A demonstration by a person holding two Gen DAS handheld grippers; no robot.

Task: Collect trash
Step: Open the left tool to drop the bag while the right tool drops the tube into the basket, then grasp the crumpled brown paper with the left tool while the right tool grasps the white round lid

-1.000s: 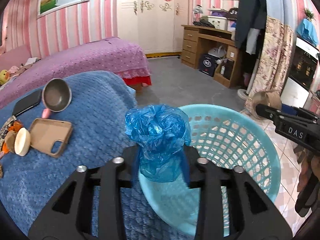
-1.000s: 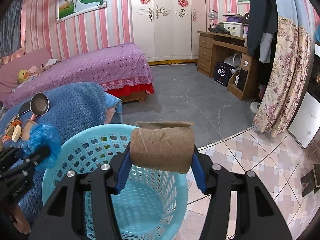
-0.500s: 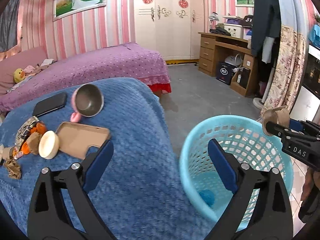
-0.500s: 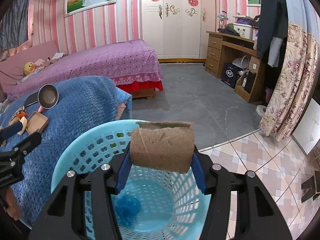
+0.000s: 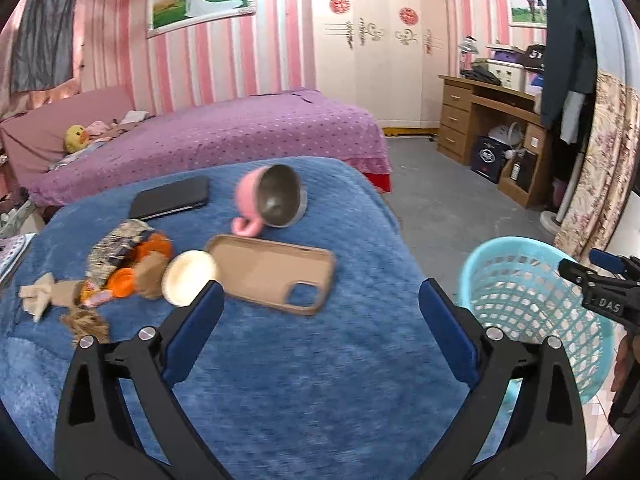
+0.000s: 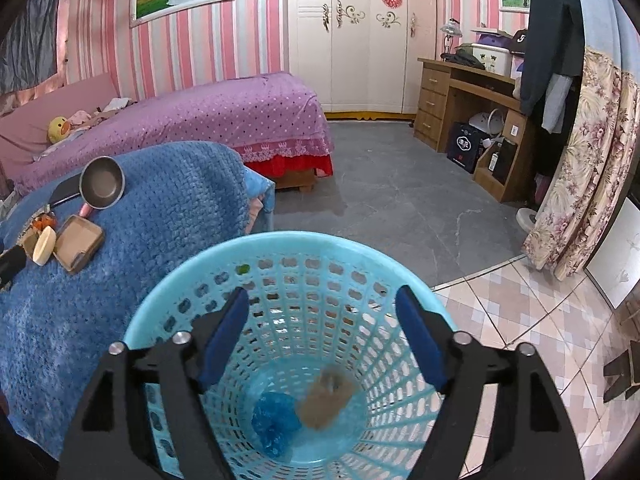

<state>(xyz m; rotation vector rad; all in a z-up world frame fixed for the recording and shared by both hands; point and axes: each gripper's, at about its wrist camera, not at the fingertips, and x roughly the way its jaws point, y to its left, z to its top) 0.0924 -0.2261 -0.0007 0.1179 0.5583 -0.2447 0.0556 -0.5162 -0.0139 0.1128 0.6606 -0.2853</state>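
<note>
My right gripper (image 6: 322, 294) hangs over the light blue mesh basket (image 6: 168, 320), its jaws opening with nothing between them. At the basket's bottom lie a crumpled blue plastic bag (image 6: 276, 424) and a blurred brown cardboard roll (image 6: 326, 400). My left gripper (image 5: 320, 288) is open and empty above the blue blanket (image 5: 300, 360). Ahead of it and to its left lies a heap of wrappers, orange scraps and brown paper (image 5: 120, 264). The basket (image 5: 520, 292) stands to its right, with the right gripper's fingers (image 5: 580, 274) over the rim.
On the blanket lie a tan phone case (image 5: 272, 272), a round cream lid (image 5: 190, 282), a pink cup (image 5: 272, 200) on its side and a black phone (image 5: 170, 198). A purple bed (image 5: 240, 128) stands behind, a wooden desk (image 5: 492, 120) and flowered curtain (image 5: 600, 168) to the right.
The left gripper opened, dropped the blue bag into the basket and swung left over the blanket. The right gripper's jaws opened and the cardboard roll fell into the basket.
</note>
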